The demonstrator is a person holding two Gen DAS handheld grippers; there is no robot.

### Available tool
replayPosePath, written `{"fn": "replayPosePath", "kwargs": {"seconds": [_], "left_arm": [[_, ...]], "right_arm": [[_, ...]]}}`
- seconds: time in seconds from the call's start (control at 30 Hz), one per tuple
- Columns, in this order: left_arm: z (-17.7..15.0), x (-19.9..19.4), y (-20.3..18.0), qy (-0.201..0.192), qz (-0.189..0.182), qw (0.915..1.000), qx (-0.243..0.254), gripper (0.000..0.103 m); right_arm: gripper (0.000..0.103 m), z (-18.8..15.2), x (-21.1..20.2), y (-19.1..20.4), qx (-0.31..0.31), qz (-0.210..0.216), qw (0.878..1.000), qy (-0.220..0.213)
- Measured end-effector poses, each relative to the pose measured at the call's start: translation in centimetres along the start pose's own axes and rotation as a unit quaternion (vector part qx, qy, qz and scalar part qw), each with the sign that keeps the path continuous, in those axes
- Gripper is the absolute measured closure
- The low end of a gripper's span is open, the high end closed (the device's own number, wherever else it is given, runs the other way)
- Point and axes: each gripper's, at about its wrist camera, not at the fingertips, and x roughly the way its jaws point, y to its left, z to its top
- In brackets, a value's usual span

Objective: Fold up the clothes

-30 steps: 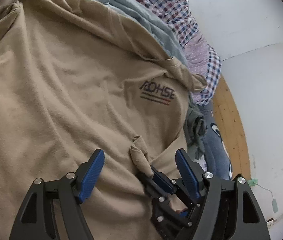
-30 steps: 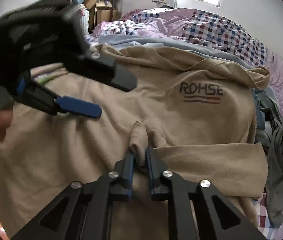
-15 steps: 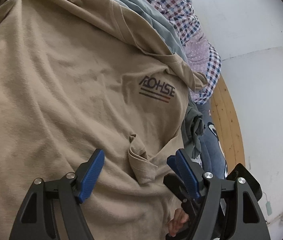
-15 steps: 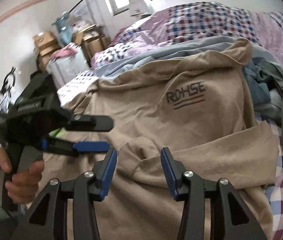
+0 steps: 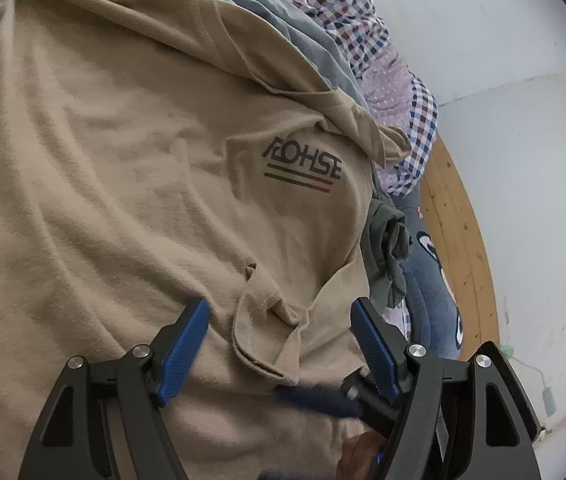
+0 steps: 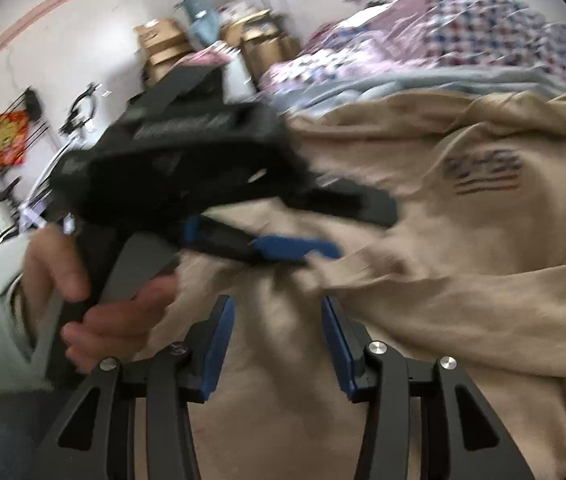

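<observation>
A large tan short-sleeved cotton T-shirt point(image 5: 131, 184) with a dark "ROHSE" print point(image 5: 303, 164) on the chest lies spread front-up across a bed point(image 5: 411, 120) covered in checked red, blue and white bedding, over a pale grey-blue sheet point(image 5: 311, 40). One tan sleeve point(image 5: 275, 332) is folded inward over the shirt's body, its hem bunched into a small rumpled ridge.

The left tongs point(image 5: 279, 344) hover just above that folded sleeve with their blue pads spread wide; the sleeve hem lies between them but neither pad presses on it. In the right wrist view a hand point(image 6: 95, 304) in a pale green sleeve grips their black handle.

The right tongs point(image 6: 275, 344) stand partly spread over the plain tan cloth at the shirt's lower part, pinching nothing. In the left wrist view one of their blue fingers shows blurred, low beside the left tongs.

A crumpled olive-grey garment point(image 5: 387, 248) and a dark blue printed one point(image 5: 431, 300) lie at the shirt's far side, next to a strip of wooden floor point(image 5: 459, 232).
</observation>
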Motion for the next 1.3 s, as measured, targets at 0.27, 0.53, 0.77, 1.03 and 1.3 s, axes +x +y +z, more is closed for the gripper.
{"fn": "replayPosePath", "kwargs": {"seconds": [0.27, 0.53, 0.77, 1.03, 1.3], "left_arm": [[-0.2, 0.1, -0.2, -0.006, 0.010, 0.9999, 0.005, 0.027], [-0.9, 0.8, -0.2, 0.015, 0.019, 0.9997, 0.006, 0.080], [-1.1, -0.2, -0.5, -0.016, 0.010, 0.9996, 0.020, 0.100], [-0.4, -7.3, -2.3, -0.185, -0.039, 0.9794, 0.071, 0.101], [1.3, -15.2, 0.0, -0.339, -0.013, 0.9403, 0.025, 0.103]], "right_arm": [[0.054, -0.5, -2.7, -2.6, 0.030, -0.003, 1.000, -0.007], [0.054, -2.3, -11.7, -12.0, 0.220, -0.161, 0.950, -0.151], [0.054, -4.3, -13.9, -15.2, 0.296, -0.215, 0.917, -0.159], [0.054, -5.0, -14.4, -14.9, 0.301, -0.246, 0.908, -0.160], [0.054, -3.9, -13.3, -14.0, 0.260, -0.264, 0.918, -0.138]]}}
